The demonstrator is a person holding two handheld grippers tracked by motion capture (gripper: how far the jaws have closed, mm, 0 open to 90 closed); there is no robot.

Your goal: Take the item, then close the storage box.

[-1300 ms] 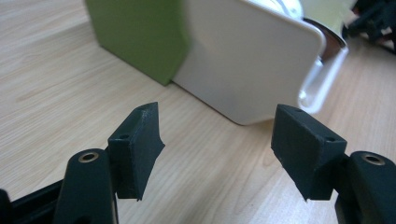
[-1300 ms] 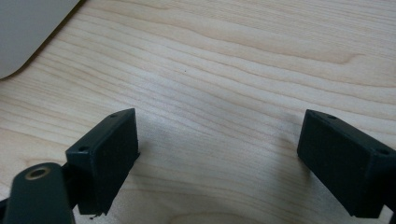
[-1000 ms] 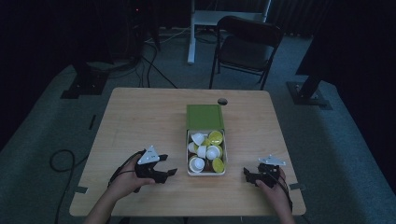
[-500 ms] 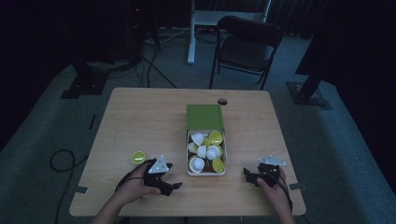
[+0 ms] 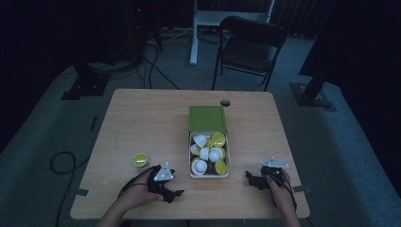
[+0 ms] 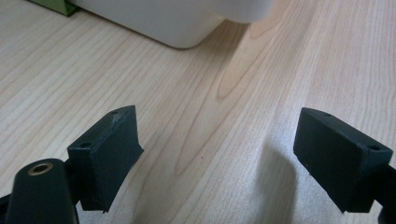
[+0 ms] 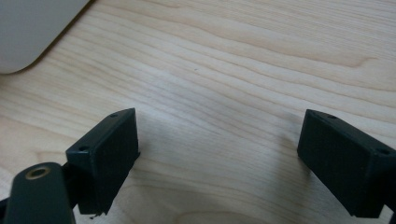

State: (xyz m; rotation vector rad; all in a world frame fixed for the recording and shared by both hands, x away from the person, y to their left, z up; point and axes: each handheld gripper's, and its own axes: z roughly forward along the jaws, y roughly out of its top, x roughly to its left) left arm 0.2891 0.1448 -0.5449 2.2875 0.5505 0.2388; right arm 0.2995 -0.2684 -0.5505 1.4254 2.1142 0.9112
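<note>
Left gripper (image 5: 174, 191) moved toward near table edge (image 5: 189, 215) | green cup (image 5: 140, 160) left behind | both grippers spread, empty

Pale wood-grain table (image 5: 142, 123). White box (image 5: 208, 175) with green lid (image 5: 207, 117); white and yellow-green cups (image 5: 208, 153) inside. One yellow-green cup (image 5: 140, 160) apart on the wood. Black left gripper (image 5: 173, 193) and right gripper (image 5: 249, 177), each topped with a grey plate. Black chair (image 5: 248, 45); grey floor (image 5: 340, 142).

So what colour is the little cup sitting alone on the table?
Yellow-green; the cup shows best in the high view.
</note>
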